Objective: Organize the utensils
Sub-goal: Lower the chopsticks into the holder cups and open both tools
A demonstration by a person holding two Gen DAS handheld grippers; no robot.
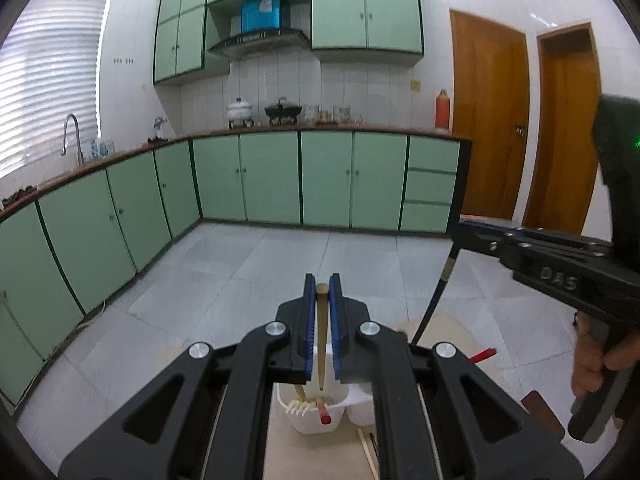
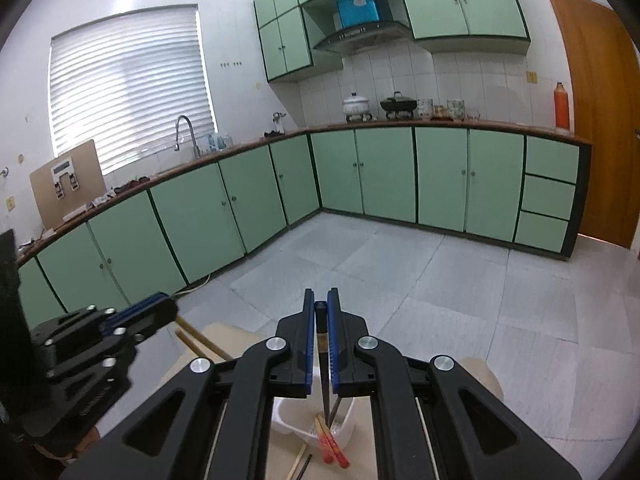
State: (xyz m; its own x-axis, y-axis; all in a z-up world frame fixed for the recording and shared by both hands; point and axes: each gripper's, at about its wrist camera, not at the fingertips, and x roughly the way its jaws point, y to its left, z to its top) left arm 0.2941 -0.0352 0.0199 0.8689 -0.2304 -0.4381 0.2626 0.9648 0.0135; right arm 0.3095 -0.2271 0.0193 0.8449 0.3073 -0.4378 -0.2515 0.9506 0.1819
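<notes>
My left gripper (image 1: 322, 280) is shut on a tan wooden chopstick (image 1: 321, 332) that hangs down into a white plastic utensil holder (image 1: 312, 420). The holder also holds a red-tipped chopstick (image 1: 323, 414) and a pale fork-like utensil (image 1: 298, 406). My right gripper (image 2: 321, 295) is shut on a black chopstick (image 2: 322, 356) that points down into the white holder (image 2: 344, 426), beside red chopsticks (image 2: 332, 446). The right gripper also shows in the left wrist view (image 1: 464, 228), holding the black chopstick (image 1: 434, 300). The left gripper shows in the right wrist view (image 2: 170, 308).
The holder stands on a light wooden table (image 1: 288, 456); loose chopsticks (image 2: 300, 462) lie on it beside the holder. Beyond is a tiled floor (image 2: 440, 280), green kitchen cabinets (image 1: 272, 176), a sink tap (image 1: 74, 136) and wooden doors (image 1: 488, 120).
</notes>
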